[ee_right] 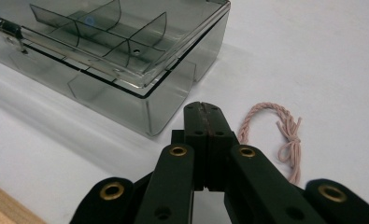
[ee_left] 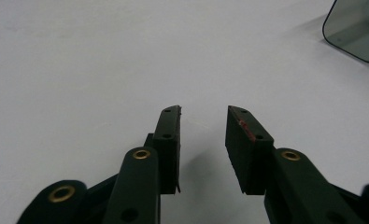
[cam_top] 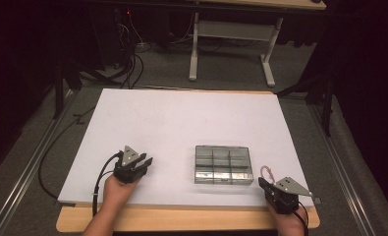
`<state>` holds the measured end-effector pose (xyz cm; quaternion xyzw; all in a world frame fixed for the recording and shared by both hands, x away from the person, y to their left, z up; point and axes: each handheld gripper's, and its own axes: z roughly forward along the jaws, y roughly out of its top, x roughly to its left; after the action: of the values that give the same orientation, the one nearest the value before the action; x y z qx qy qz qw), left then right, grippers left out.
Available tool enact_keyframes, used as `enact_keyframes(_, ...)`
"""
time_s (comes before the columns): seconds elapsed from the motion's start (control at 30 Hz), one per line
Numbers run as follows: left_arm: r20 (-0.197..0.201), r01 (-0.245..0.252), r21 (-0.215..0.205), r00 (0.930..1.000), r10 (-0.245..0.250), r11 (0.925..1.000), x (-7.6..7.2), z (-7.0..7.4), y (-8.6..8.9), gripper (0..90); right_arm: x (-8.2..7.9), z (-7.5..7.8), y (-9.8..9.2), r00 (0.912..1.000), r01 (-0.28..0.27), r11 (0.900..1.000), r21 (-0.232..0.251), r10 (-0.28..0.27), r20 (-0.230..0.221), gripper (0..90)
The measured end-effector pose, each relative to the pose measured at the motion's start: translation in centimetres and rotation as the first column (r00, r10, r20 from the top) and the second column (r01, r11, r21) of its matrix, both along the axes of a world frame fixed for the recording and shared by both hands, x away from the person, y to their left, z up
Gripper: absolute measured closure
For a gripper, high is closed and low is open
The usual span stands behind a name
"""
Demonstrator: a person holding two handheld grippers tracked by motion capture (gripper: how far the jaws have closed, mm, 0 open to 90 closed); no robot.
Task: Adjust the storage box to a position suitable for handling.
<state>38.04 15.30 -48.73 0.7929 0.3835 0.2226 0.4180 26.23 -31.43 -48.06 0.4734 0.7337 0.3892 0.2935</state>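
Now, cord: a short pink twisted cord is seen lying loose on the white sheet, just beside the right gripper's tip and near the box's right front corner; in the high view it shows as a small loop between box and gripper.
Box: a clear compartment box is set flat on the sheet, right of centre, lid shut and latch closed on its front as far as can be told; the dividers are visible through the lid and nothing can be made out inside.
Right gripper: it is held low at the near right corner, jaws pressed fully together with nothing between them; the cord is not touched.
Left gripper: it is rested on the sheet at the near left, well apart from the box, jaws parted to a moderate gap and empty.
Progress: judged barely begun; the cord is not picked up, the box not opened, so everything is left to do.
Edges: the sheet's near edge and the wooden table rim run just behind both hands; the right gripper is close to the sheet's right corner.
Open room: a wide bare stretch of sheet is offered beyond and left of the box; room is tightest between box wall and cord.
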Motion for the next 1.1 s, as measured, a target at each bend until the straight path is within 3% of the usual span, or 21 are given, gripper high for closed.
enact_keyframes(0.07, -0.002, -0.006, 0.009, 1.0, 0.006, 0.9999, 0.0, 0.0, 0.0, 65.8, -0.2, 0.1, 0.1, 1.0, -0.007, 1.0, 0.003, 0.007, 0.003, 90.0)
enact_keyframes(0.23, -0.001, -0.018, -0.03, 0.9998, 0.018, 0.9994, 0.0, 0.0, 0.3, 66.2, -0.4, 0.2, 0.5, 0.9993, -0.035, 0.999, 0.01, 0.035, 0.014, 90.0)
enact_keyframes(0.4, 0.003, -0.004, -0.022, 1.0, 0.004, 0.9997, -0.1, 0.0, 0.2, 66.1, -0.6, 0.5, 1.2, 0.9979, -0.059, 0.998, -0.008, 0.059, 0.026, 90.0)
enact_keyframes(0.73, -0.005, 0.006, -0.047, 1.0, -0.006, 0.9989, 0.0, 0.0, 0.5, 68.5, -0.7, 0.7, 1.6, 0.9978, -0.058, 0.998, -0.021, 0.058, 0.031, 90.0)
enact_keyframes(1.1, 0.018, 0.01, -0.073, 0.9998, -0.009, 0.9972, -0.2, 0.1, 0.7, 72.3, -0.5, 1.3, 1.6, 0.9959, -0.071, 0.997, -0.012, 0.071, 0.055, 90.0)
